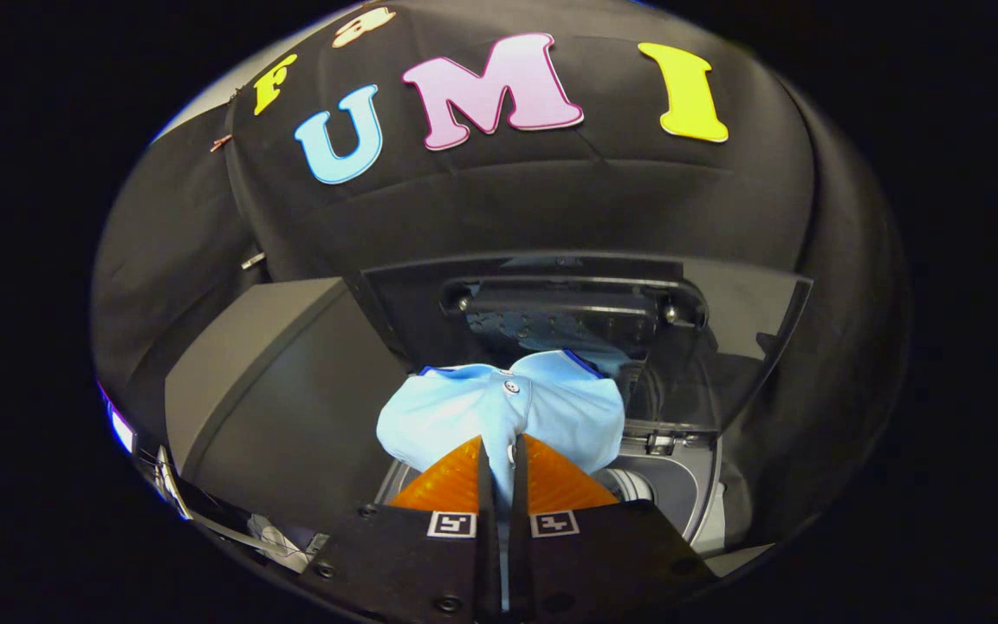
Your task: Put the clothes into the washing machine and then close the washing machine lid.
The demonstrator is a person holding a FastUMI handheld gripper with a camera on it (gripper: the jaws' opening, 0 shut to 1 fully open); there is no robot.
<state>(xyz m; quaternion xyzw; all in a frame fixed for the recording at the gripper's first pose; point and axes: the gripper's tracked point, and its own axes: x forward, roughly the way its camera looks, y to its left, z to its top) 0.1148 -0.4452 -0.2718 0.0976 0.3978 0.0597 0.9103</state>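
Observation:
A light blue shirt [499,407] with a white button and dark blue trim hangs bunched between my fingers. My gripper [501,455] is shut on the shirt, its fabric pinched in the narrow gap between both fingers. Below and beyond the shirt is the washing machine's round opening [668,490], partly hidden by the cloth. The machine's dark see-through lid [724,329] stands raised behind the shirt, with a handle bar [568,299] across its upper part.
The washing machine's grey top panel [282,390] stretches to the left of the opening. A white cable and small parts [274,537] lie at the machine's near left corner. Black cloth walls close in behind and on both sides.

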